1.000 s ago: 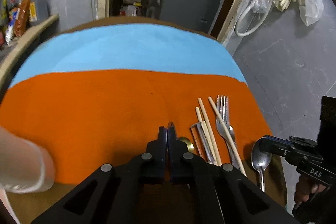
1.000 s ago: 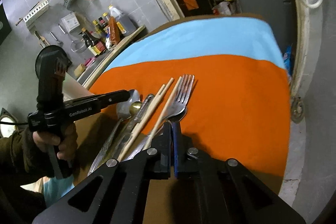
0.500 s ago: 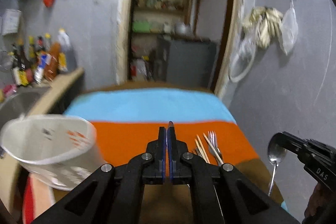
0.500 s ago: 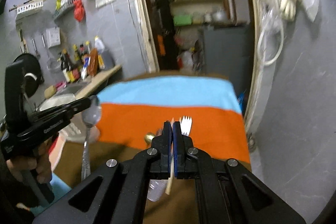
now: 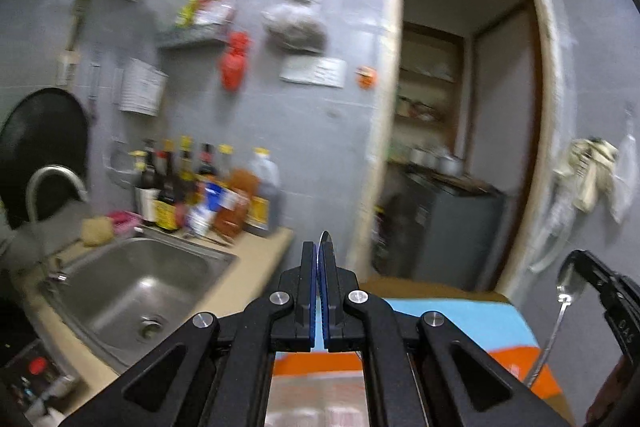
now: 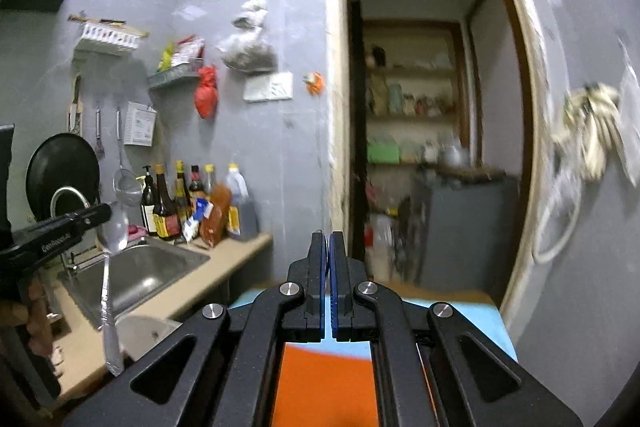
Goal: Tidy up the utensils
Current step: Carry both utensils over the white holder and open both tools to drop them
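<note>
Both grippers are raised high above the table and each is shut on a metal spoon. My left gripper pinches a spoon by its bowl; the bowl's edge pokes out between the fingers. In the right wrist view this spoon hangs handle down from the left gripper over the counter. My right gripper is shut; in the left wrist view it holds a second spoon by the bowl, handle hanging down. The orange and blue cloth lies below.
A steel sink with a tap sits in the counter at left, with bottles behind it. A white cup stands at the counter edge. A doorway opens ahead. A black pan hangs on the wall.
Both grippers have risen and tilted up from the table, each carrying a spoon. The forks and chopsticks on the cloth have dropped out of view.
</note>
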